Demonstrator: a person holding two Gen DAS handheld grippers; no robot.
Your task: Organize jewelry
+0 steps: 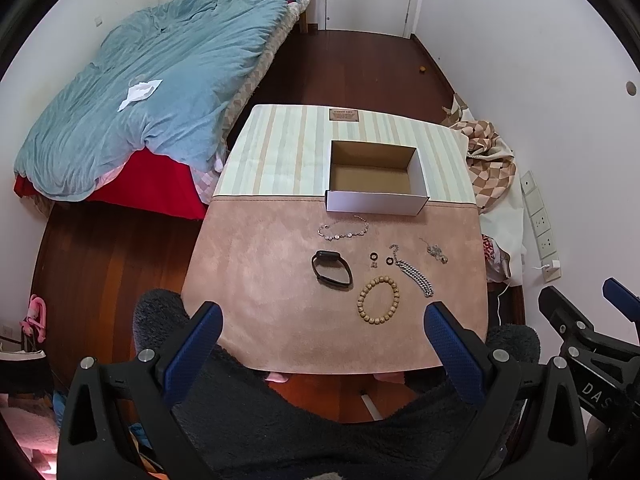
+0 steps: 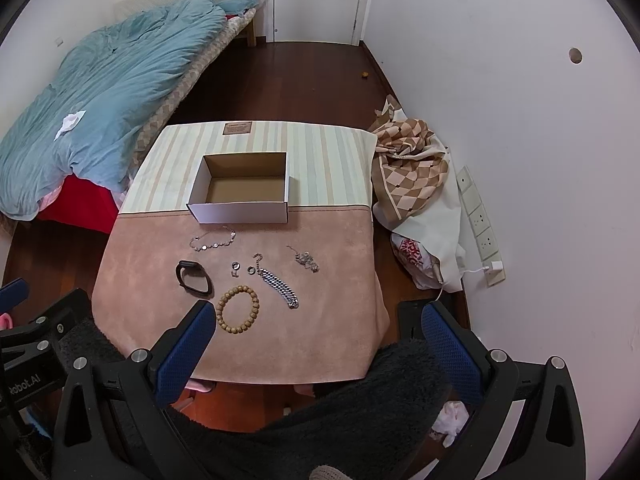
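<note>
the tabletop (image 1: 256, 288) has bare pink cloth along its left and near edges; a bed (image 1: 132, 112) lies left, floor beyond. an open box (image 1: 376, 178) sits mid-table, with a beaded bracelet (image 1: 378, 300), black band (image 1: 332, 270), chains (image 1: 414, 272) and rings (image 1: 380, 259) just before it. left hand-held gripper (image 1: 324, 344) and right hand-held gripper (image 2: 320, 340) hover wide open, holding nothing, at the near edge.

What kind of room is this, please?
Most likely a bedroom in a home: a bed with a rumpled blue duvet stands at the left, a white door closes the far end, and the small table stands on a dark wooden floor.
</note>
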